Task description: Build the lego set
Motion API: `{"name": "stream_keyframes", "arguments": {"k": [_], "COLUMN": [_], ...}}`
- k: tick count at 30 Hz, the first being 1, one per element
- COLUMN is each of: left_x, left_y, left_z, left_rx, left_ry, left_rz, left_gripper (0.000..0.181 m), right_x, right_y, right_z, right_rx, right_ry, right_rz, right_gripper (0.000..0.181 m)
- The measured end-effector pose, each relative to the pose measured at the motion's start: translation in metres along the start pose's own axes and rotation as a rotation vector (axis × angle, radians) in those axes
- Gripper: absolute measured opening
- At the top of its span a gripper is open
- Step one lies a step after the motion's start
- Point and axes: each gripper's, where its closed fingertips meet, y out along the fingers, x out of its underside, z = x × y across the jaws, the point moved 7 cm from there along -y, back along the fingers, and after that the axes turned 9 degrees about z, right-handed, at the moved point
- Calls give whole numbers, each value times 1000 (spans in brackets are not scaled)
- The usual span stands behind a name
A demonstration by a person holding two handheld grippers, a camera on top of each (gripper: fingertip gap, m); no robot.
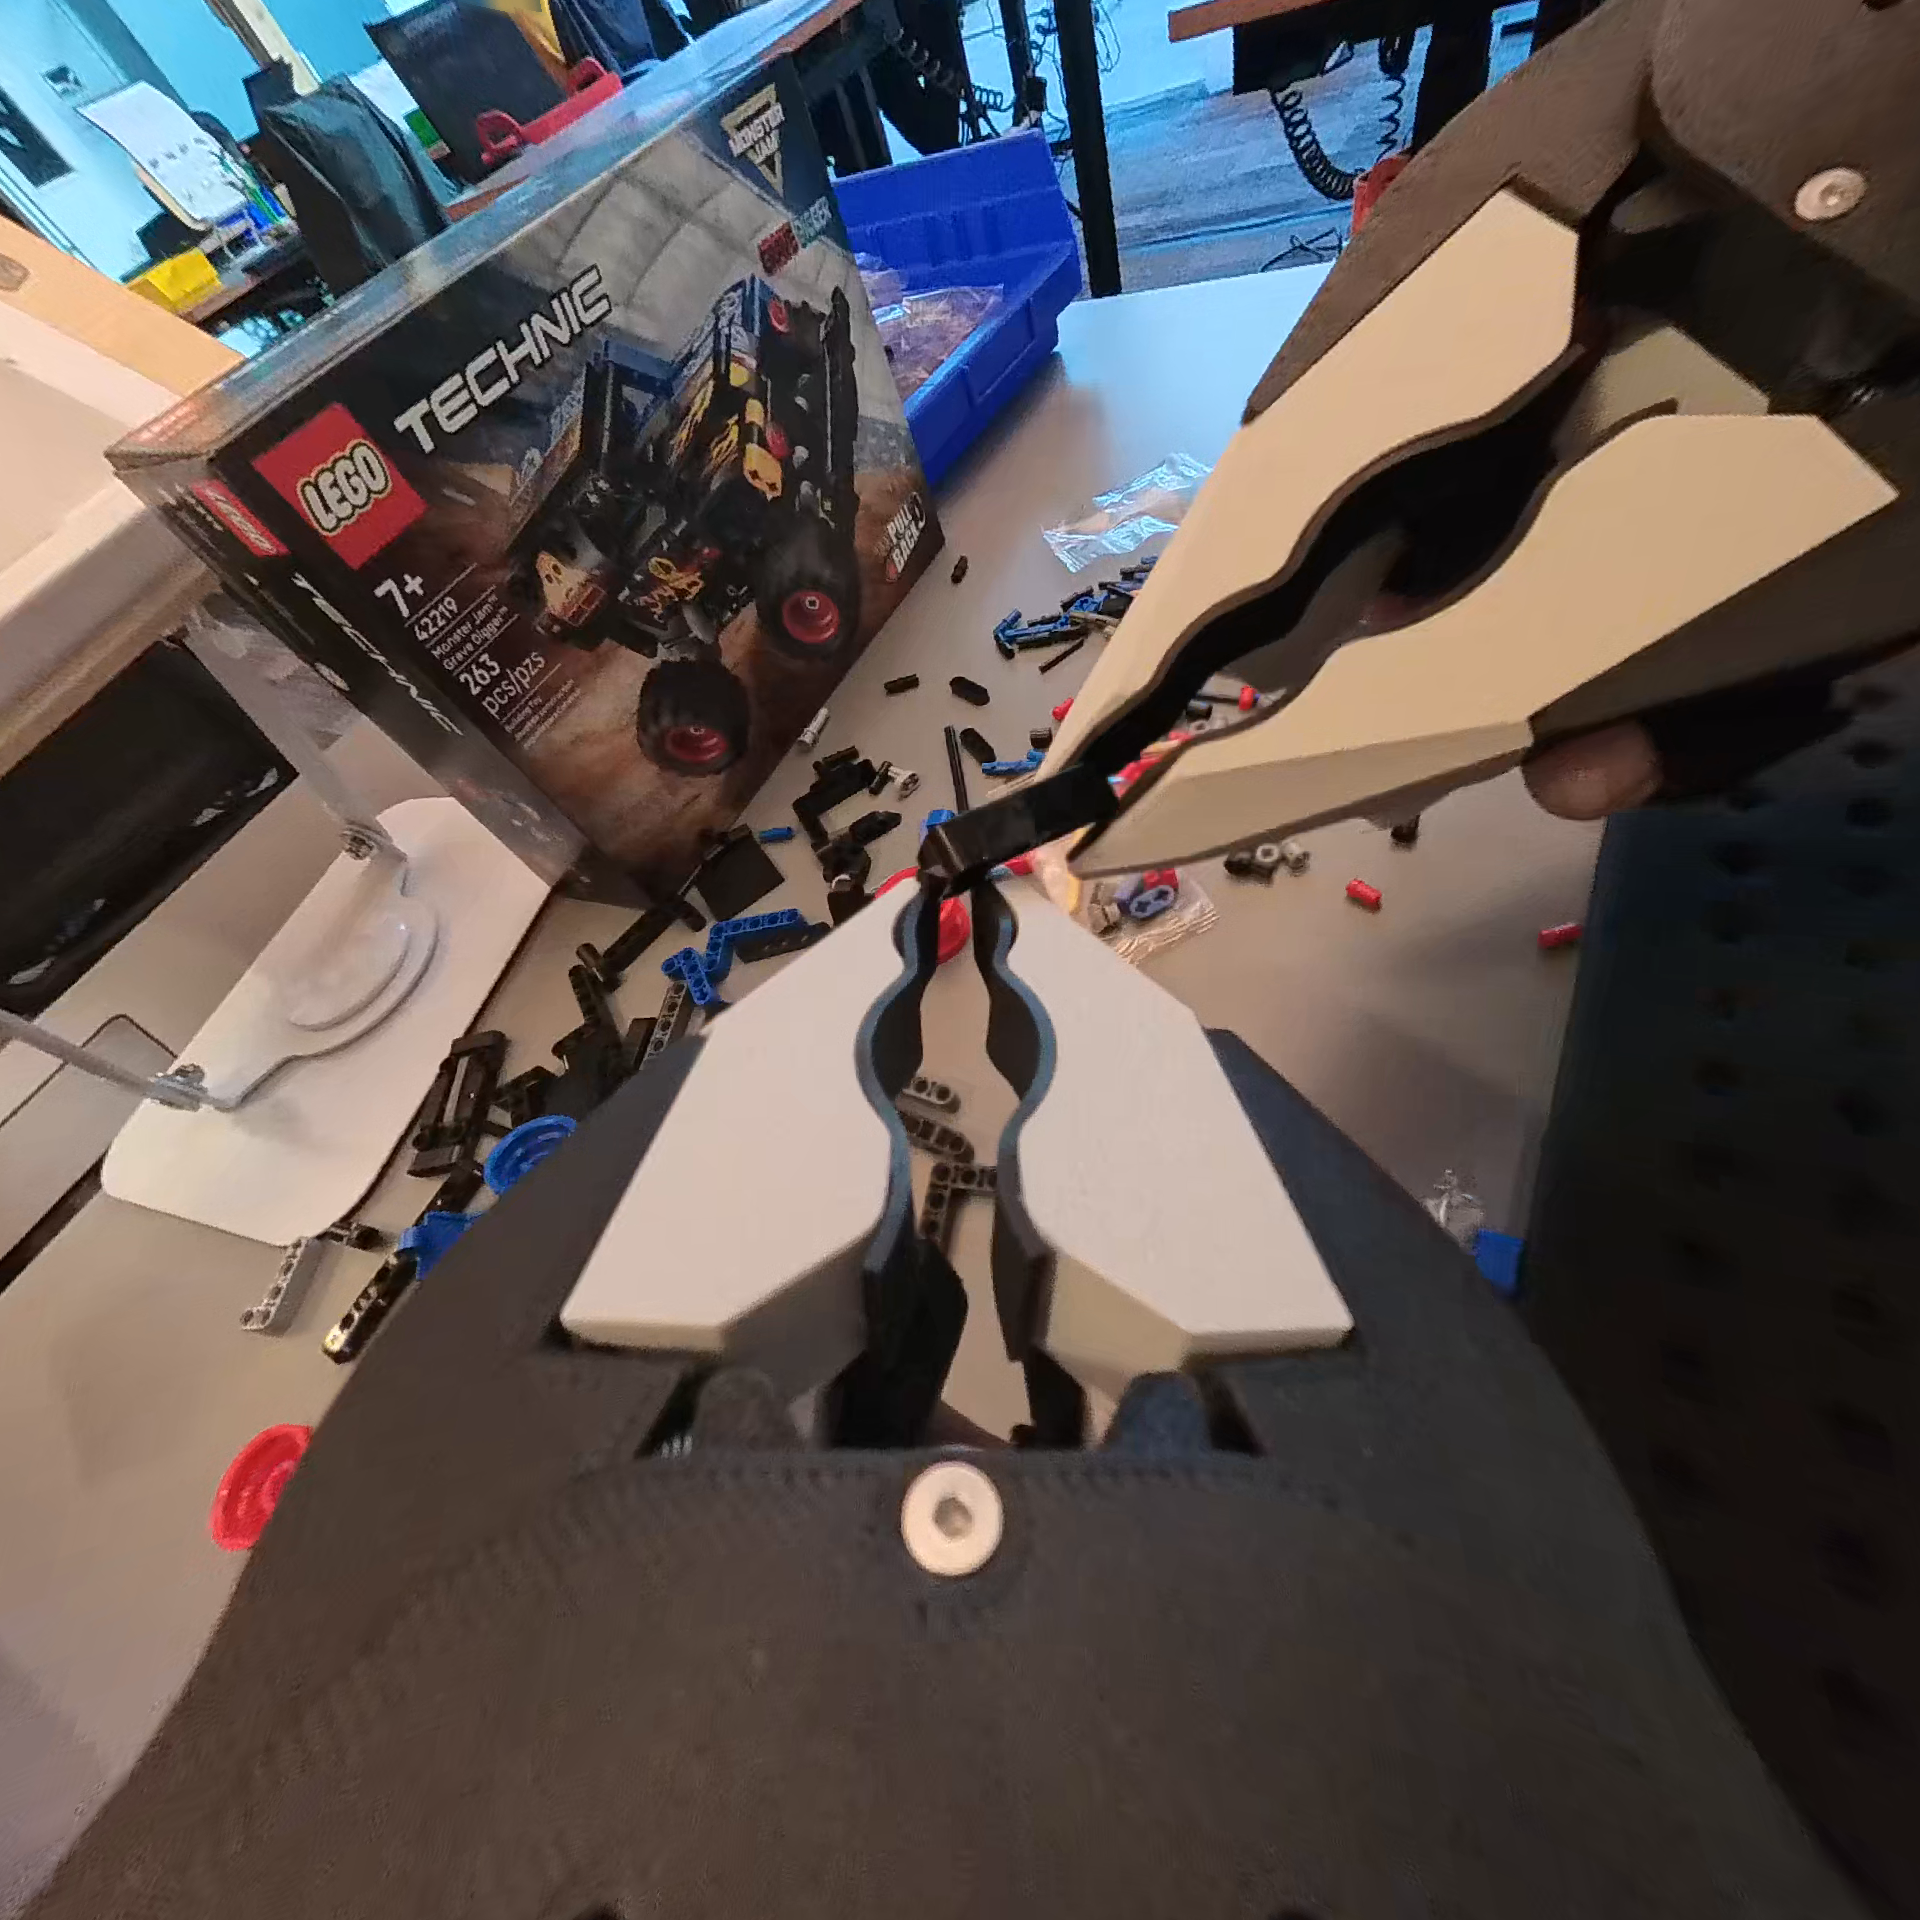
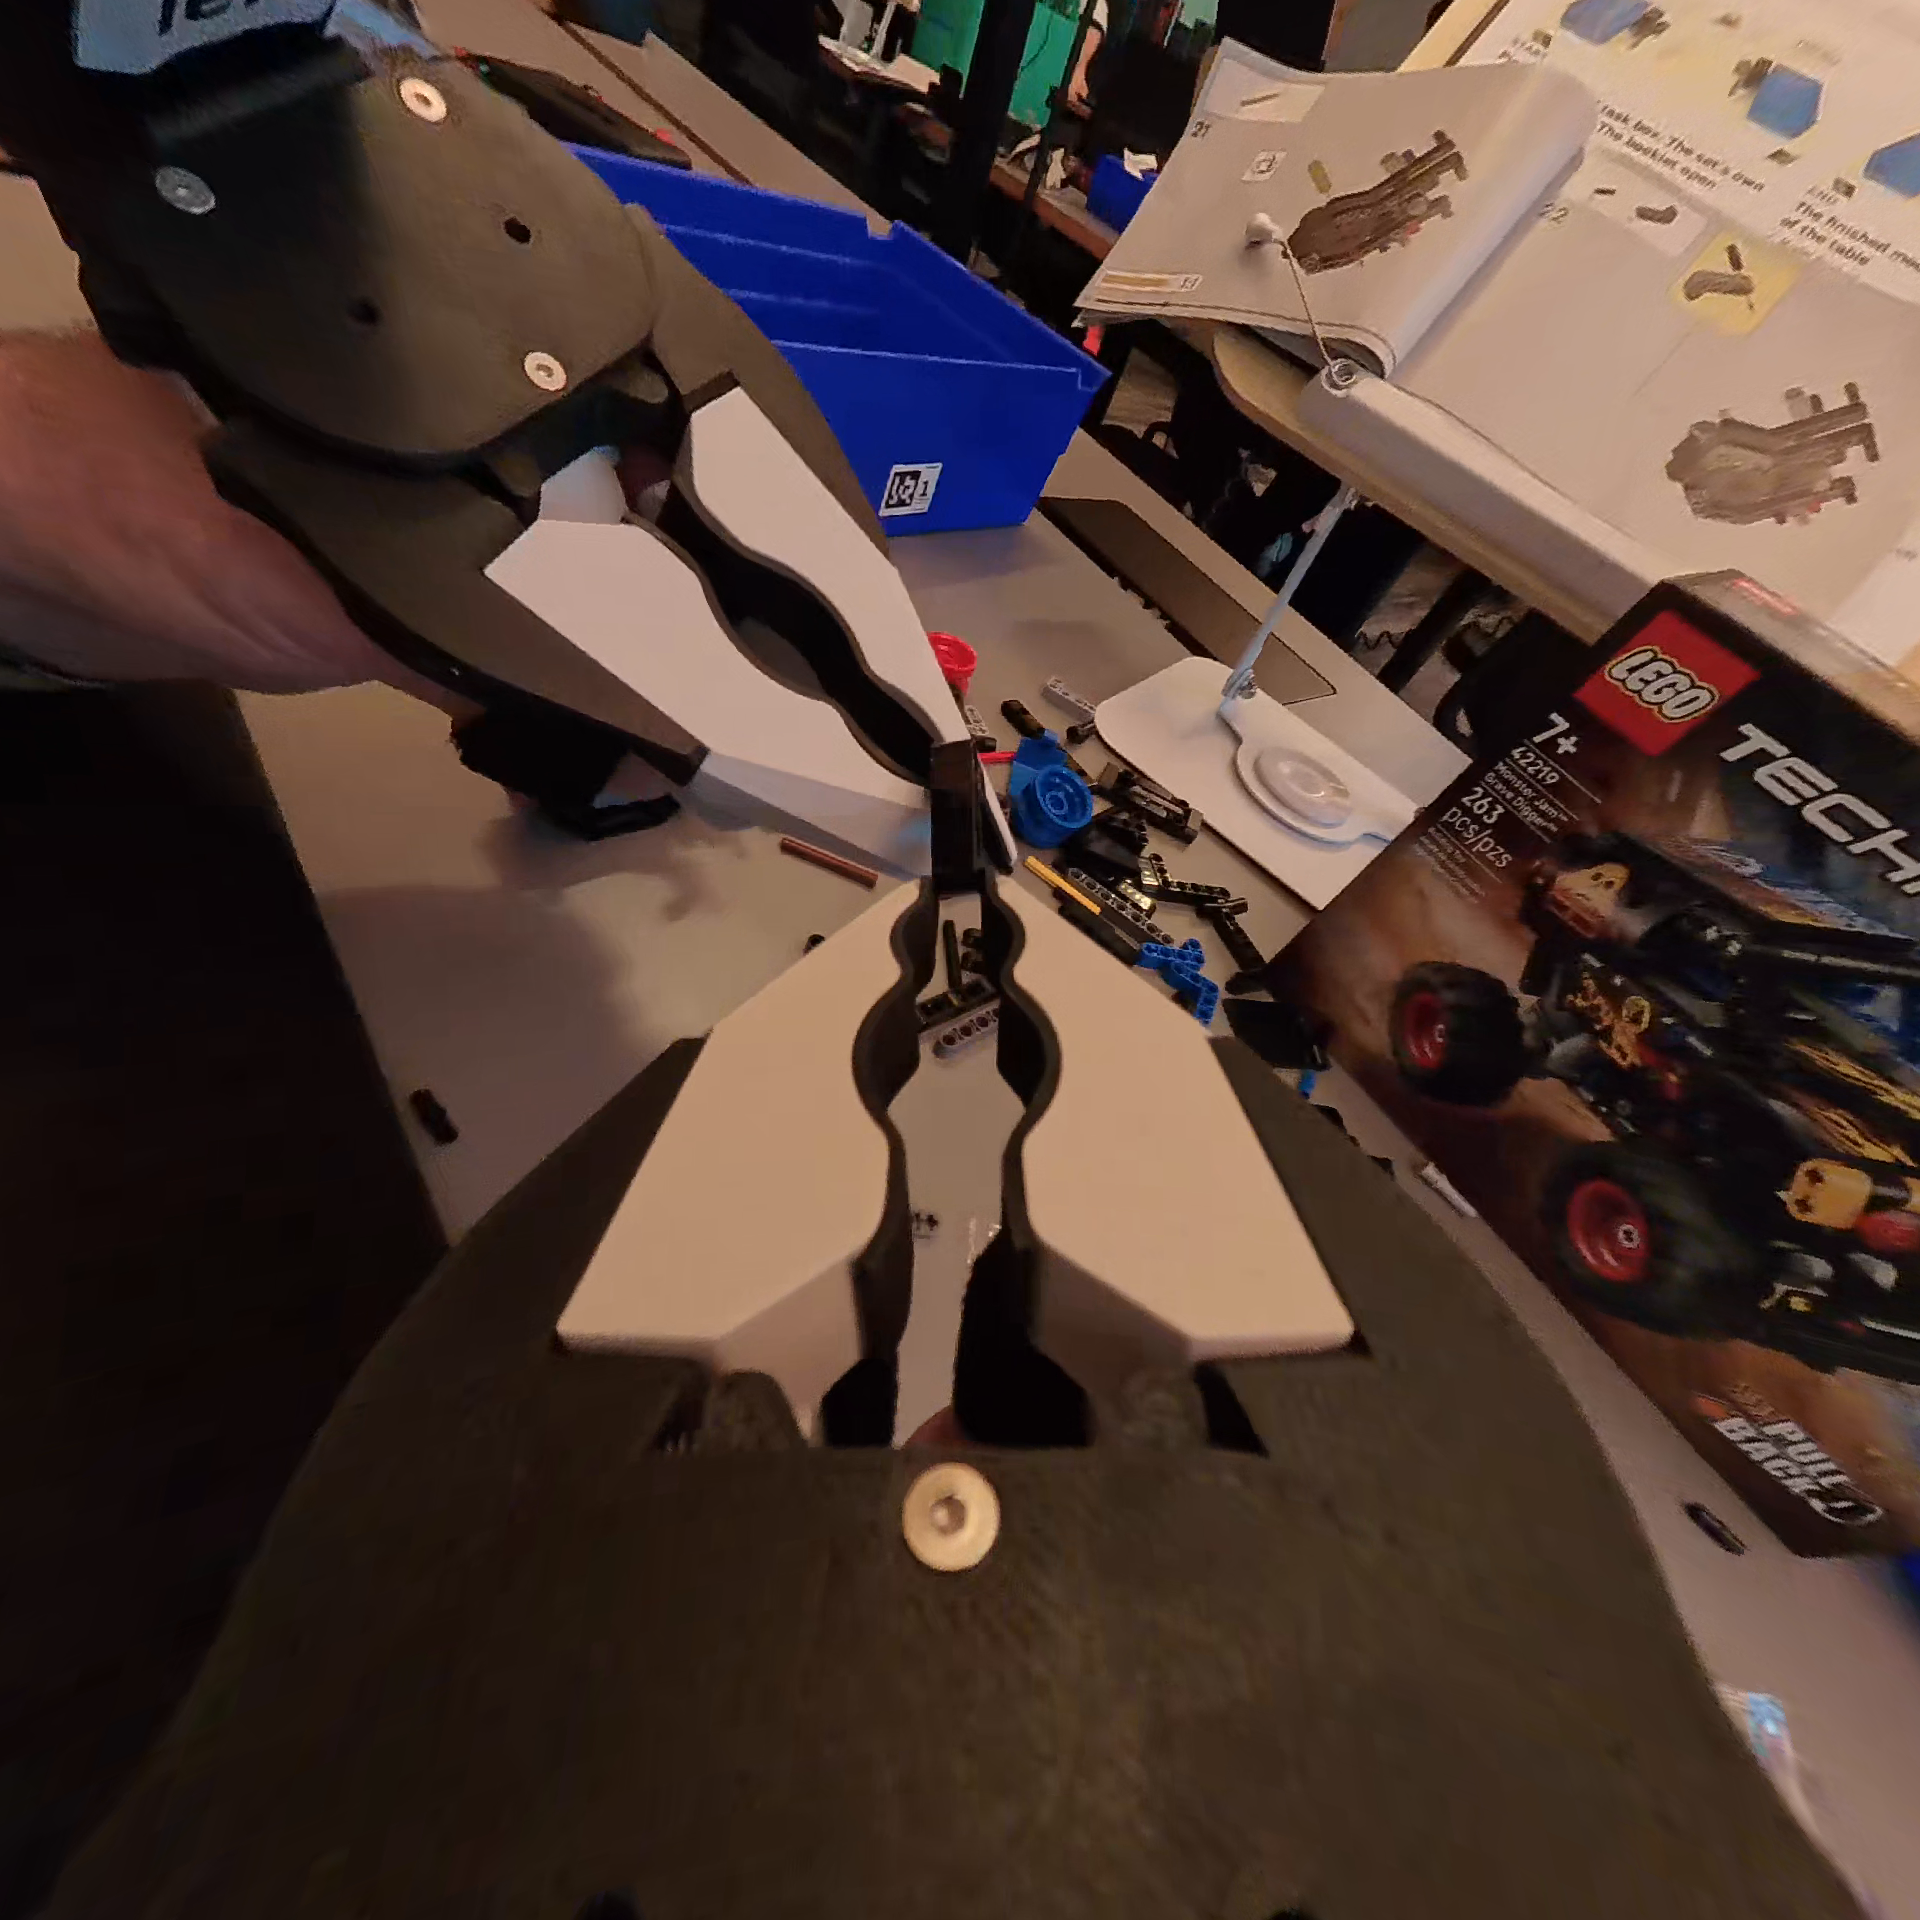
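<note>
A small black Lego piece (image 1: 1013,821) hangs in the air above the grey table, held between both grippers. My left gripper (image 1: 958,896) is shut on its near end. My right gripper (image 1: 1086,821) comes in from the upper right and is shut on its other end. In the right wrist view my right gripper (image 2: 956,888) pinches the black piece (image 2: 956,821) from below, and my left gripper (image 2: 961,764) reaches in from the upper left onto its top. I cannot tell whether it is one piece or two joined.
The Lego box (image 1: 582,540) stands on the table (image 1: 1195,353), with loose black, blue and red pieces (image 1: 623,997) in front of it. A blue bin (image 1: 966,301) sits behind. A white stand (image 2: 1247,758) holds the open instruction booklet (image 2: 1455,239). A red wheel hub (image 1: 255,1486) lies near left.
</note>
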Motion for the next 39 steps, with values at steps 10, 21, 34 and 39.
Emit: {"name": "stream_keyframes", "arguments": {"k": [10,21,34,39], "left_x": [-2,3,0,7], "left_y": [1,-3,-2,-1], "left_z": [-1,-13,2,16], "left_rx": [13,-19,36,148], "left_ry": [35,241,479,446], "left_rz": [29,1,8,-52], "left_gripper": [3,29,33,26], "right_x": [-3,13,33,39], "right_y": [-1,7,6,-2], "right_z": [12,33,39,15], "right_rx": [-106,-295,-395,-388], "right_ry": [187,493,659,272], "right_rz": [52,32,-35,-143], "right_gripper": [6,6,6,6]}}
